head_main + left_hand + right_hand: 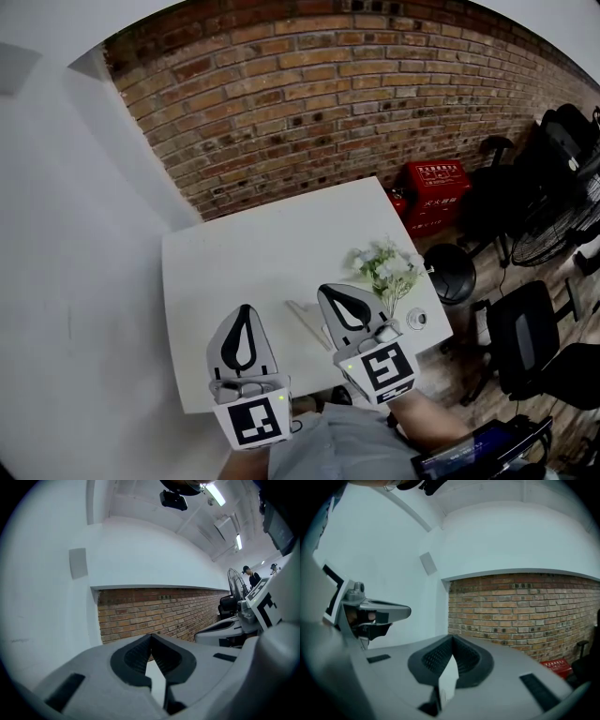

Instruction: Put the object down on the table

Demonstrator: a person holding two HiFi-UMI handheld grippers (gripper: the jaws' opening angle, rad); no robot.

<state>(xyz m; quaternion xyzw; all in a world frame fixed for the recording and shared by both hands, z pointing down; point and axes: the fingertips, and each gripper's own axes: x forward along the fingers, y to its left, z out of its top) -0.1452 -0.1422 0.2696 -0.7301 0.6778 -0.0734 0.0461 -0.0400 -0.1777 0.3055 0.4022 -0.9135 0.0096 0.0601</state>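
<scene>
Both grippers are held above the near edge of the white table (234, 258), pointing at the far wall. My right gripper (325, 292) (452, 637) has its tips together, and a thin white card-like piece (449, 682) stands pinched in the gap behind them. From the head view a pale flat strip (306, 322) shows just left of this gripper, its near end running under it. Left gripper (246, 308) (151, 635) is shut with nothing between its jaws. It hangs level with the right one, a hand's width to its left.
A bunch of white flowers (384, 265) and a small round object (416, 320) sit at the table's right edge. Beyond it are a black stool (452, 273), red boxes (436, 192), office chairs (525, 342) and a fan (553, 225). A brick wall (328, 94) stands behind.
</scene>
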